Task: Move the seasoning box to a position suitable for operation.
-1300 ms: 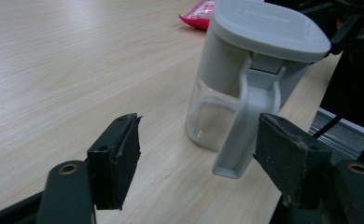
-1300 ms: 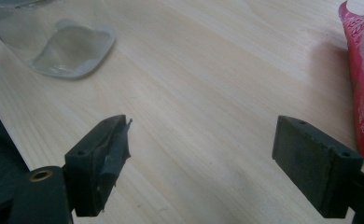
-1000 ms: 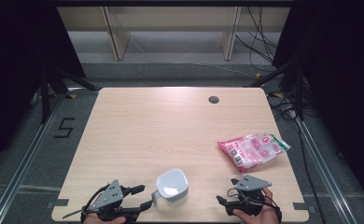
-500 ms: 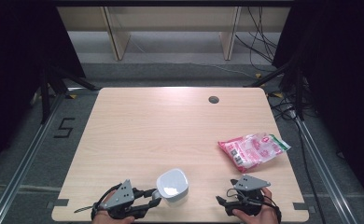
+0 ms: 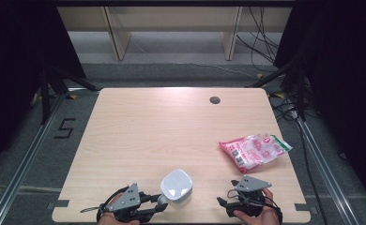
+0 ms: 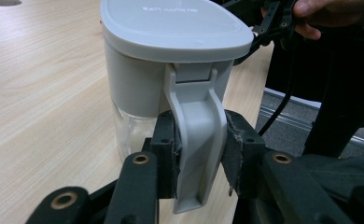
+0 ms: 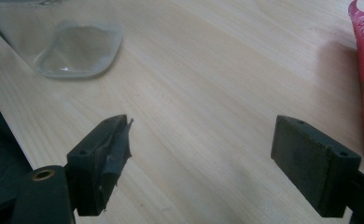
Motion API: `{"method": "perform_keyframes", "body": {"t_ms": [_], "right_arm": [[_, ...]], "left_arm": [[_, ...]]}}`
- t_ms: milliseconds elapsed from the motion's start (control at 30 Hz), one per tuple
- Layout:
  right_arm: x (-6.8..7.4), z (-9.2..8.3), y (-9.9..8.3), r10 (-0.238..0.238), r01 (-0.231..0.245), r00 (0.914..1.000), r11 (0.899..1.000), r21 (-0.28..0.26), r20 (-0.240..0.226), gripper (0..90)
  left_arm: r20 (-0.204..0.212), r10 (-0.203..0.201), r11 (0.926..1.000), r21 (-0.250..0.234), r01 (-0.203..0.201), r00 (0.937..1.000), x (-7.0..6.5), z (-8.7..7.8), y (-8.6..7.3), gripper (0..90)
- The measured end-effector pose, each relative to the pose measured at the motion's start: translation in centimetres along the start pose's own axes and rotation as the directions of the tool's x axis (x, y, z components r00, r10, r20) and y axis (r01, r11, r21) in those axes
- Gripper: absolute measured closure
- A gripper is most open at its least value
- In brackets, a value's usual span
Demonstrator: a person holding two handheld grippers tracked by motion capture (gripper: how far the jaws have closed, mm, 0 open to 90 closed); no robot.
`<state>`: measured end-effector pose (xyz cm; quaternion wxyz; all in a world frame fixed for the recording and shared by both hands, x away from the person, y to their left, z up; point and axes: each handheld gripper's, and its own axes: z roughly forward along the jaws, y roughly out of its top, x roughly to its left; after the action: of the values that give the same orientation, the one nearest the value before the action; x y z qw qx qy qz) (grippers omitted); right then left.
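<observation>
With the left hand-held gripper (image 6: 199, 158) just closed, pads pressing both sides of the handle (image 6: 196, 140) of the pitcher (image 5: 176, 185) at the tabletop's (image 5: 171, 131) near edge, and the right hand-held gripper (image 7: 199, 163) wide open and empty, the grasp step looks complete; the next move calls for a steady lift.

The light wooden table (image 5: 139, 136) carries two things. A white-lidded jug (image 5: 176, 185) stands near its front edge. A pink packet (image 5: 254, 150) lies at the right.

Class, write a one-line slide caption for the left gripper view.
Left gripper shut on the grey handle of a lidded water jug.
</observation>
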<state>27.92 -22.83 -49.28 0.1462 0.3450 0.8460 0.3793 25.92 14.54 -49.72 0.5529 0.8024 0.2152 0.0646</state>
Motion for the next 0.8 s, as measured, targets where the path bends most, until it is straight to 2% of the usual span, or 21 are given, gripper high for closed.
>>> {"method": "perform_keyframes", "body": {"t_ms": [33, 67, 167, 200, 233, 333, 400, 467, 533, 567, 700, 800], "right_arm": [[0.0, 0.0, 0.0, 0.0, 0.0, 1.0, 1.0, 0.0, 0.0, 20.4], [0.0, 0.0, 0.0, -0.001, 0.001, 1.0, 1.0, 0.0, -0.002, 20.4], [0.2, 0.0, 0.1, 0.009, -0.009, 0.9999, 1.0, 0.006, -0.006, 20.4], [0.2, 0.0, 0.1, 0.009, -0.009, 0.9999, 1.0, 0.006, -0.006, 20.4], [0.1, 0.0, 0.1, 0.006, -0.006, 1.0, 1.0, 0.003, -0.003, 20.4], [0.2, 0.0, 0.1, 0.017, -0.017, 0.9998, 1.0, 0.007, -0.013, 20.5], [0.2, 0.0, 0.1, 0.016, -0.016, 0.9998, 1.0, 0.008, -0.012, 20.5], [0.2, 0.0, 0.1, 0.006, -0.006, 1.0, 1.0, 0.003, -0.004, 20.5], [0.1, 0.0, 0.1, 0.005, -0.005, 1.0, 1.0, 0.006, -0.006, 20.5], [0.1, -0.1, 0.1, 0.002, -0.002, 1.0, 1.0, 0.013, -0.005, 20.5], [0.1, -0.1, 0.1, 0.001, -0.001, 1.0, 1.0, 0.013, -0.006, 20.6], [0.1, -0.1, 0.1, 0.002, -0.002, 1.0, 1.0, 0.014, -0.005, 20.6]], "left_arm": [[0.0, 0.0, 1.0, 0.0, 0.0, 1.0, 0.0, 0.0, 0.0, 67.6], [-0.002, -0.029, 0.9994, -0.017, 0.029, 0.9996, -0.3, 0.1, 0.1, 67.6], [-0.016, -0.045, 0.9985, -0.033, 0.044, 0.9989, -0.4, 0.7, 0.2, 67.6], [-0.015, -0.025, 0.9994, -0.022, 0.025, 0.9996, -0.2, 0.7, 0.3, 67.6], [-0.031, -0.04, 0.9987, -0.033, 0.039, 0.9987, -0.3, 1.0, 0.3, 67.6], [-0.06, -0.049, 0.9984, -0.03, 0.047, 0.997, 0.0, 1.7, 0.7, 67.8], [-0.06, -0.039, 0.9989, -0.029, 0.037, 0.9975, 0.2, 1.9, 0.9, 67.7], [-0.078, -0.053, 0.9983, -0.03, 0.051, 0.9955, 0.3, 2.2, 1.1, 67.8], [-0.08, -0.046, 0.9987, -0.024, 0.044, 0.9957, 0.6, 2.6, 1.3, 67.9], [-0.098, -0.043, 0.9989, -0.02, 0.041, 0.9943, 0.8, 2.8, 1.5, 67.9], [-0.098, -0.046, 0.9987, -0.027, 0.043, 0.9941, 1.1, 3.3, 1.7, 67.9], [-0.117, -0.045, 0.9987, -0.03, 0.042, 0.9922, 1.5, 3.6, 1.9, 67.9]]}}
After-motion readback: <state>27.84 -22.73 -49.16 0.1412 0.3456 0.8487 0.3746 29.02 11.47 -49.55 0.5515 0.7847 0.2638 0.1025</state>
